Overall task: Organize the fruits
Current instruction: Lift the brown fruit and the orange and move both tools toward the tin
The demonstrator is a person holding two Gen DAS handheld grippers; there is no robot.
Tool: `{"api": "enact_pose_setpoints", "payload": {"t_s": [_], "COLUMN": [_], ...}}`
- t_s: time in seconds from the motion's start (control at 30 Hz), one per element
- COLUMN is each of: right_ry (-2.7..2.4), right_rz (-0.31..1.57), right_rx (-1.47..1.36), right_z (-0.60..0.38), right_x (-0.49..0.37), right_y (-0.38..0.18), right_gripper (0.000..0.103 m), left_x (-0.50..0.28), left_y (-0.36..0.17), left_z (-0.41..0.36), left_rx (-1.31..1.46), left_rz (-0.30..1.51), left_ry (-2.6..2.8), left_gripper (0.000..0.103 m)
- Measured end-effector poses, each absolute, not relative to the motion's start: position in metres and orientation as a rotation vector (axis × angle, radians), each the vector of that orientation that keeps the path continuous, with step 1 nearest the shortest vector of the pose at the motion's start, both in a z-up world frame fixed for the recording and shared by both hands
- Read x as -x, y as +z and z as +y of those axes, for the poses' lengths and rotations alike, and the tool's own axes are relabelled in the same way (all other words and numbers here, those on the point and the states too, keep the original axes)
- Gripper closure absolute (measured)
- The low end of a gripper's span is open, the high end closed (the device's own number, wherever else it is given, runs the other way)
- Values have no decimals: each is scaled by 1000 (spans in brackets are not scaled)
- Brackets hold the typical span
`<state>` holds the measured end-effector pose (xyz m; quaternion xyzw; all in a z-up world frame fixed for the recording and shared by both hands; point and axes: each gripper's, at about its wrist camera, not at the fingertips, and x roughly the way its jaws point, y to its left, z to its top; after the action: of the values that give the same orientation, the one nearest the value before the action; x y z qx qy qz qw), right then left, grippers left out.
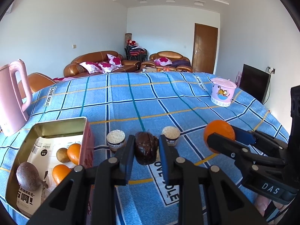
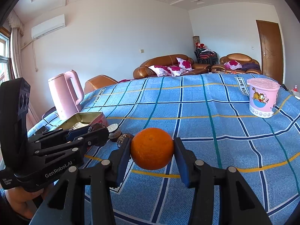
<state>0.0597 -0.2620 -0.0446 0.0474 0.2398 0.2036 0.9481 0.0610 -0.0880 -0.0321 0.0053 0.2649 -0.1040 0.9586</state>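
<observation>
My left gripper is shut on a dark brown wrinkled fruit and holds it just above the blue checked cloth, right of the pink tin box. The tin holds two oranges, a greenish-brown fruit and a brown stemmed fruit. My right gripper is shut on an orange, lifted above the cloth; it also shows in the left wrist view. The left gripper appears at the left of the right wrist view.
Two small cups with white tops stand on the cloth behind the dark fruit. A pink kettle stands at far left beside the tin. A pink cartoon tub sits at far right. Sofas lie beyond the table.
</observation>
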Motion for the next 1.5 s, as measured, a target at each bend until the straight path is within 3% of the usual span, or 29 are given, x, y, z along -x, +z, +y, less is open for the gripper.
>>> {"api": "enact_pose_setpoints", "payload": {"t_s": [1.5], "right_ry": [442], "right_rz": [294], "right_rx": [-95], "right_z": [-271], "right_x": [-30], "right_y": [-35], "right_gripper": [55], "left_x": [-23], "left_y": [-14], "left_z": [-84], "left_rx": [-21], "left_rz": [311], "left_ry": [-157], "left_gripper": [77]}}
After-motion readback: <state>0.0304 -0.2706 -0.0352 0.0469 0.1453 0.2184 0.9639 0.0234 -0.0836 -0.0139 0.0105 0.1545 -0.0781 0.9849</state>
